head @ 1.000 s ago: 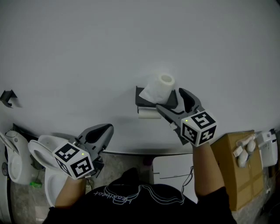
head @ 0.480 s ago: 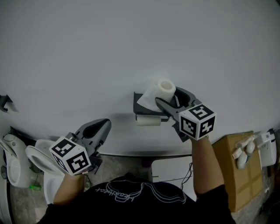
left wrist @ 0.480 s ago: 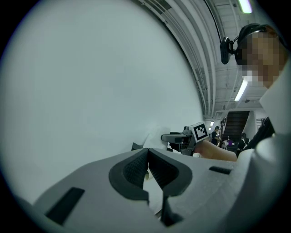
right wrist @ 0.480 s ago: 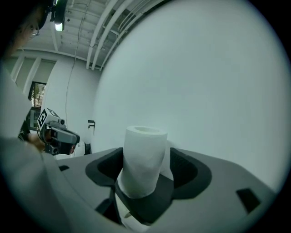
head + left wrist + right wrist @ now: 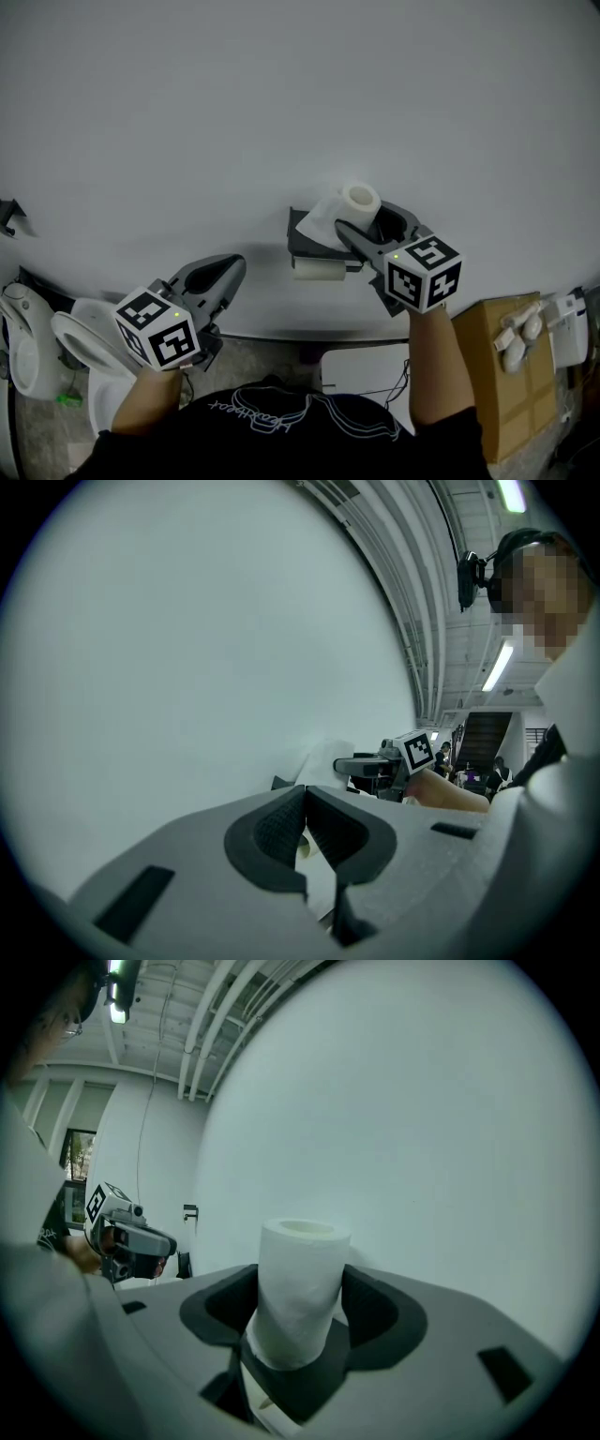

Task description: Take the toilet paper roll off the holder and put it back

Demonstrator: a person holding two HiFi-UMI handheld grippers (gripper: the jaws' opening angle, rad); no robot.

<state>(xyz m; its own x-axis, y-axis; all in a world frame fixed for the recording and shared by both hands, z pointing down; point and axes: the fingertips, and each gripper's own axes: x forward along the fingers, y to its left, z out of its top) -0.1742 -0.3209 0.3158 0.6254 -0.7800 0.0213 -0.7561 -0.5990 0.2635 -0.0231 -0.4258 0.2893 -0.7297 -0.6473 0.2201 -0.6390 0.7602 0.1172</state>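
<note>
A white toilet paper roll (image 5: 354, 202) stands upright on the dark grey wall holder (image 5: 304, 241), with a loose sheet hanging at its left. My right gripper (image 5: 364, 218) reaches in level from the right. Its jaws have just been closing and the pads now press both sides of the roll (image 5: 298, 1288). My left gripper (image 5: 223, 273) hovers low at the left, well away from the holder, with its pads (image 5: 281, 825) together and nothing between them. The right gripper (image 5: 375, 763) also shows in the left gripper view, beside the roll.
A second white roll (image 5: 319, 270) lies under the holder. A toilet (image 5: 80, 337) stands at the lower left below my left hand. A cardboard box (image 5: 511, 370) sits at the lower right, a white panel (image 5: 366, 368) on the floor between. The plain wall (image 5: 281, 94) fills the rest.
The right jaws have narrowed from wide apart onto the roll. The left gripper has drifted a little across the wall.
</note>
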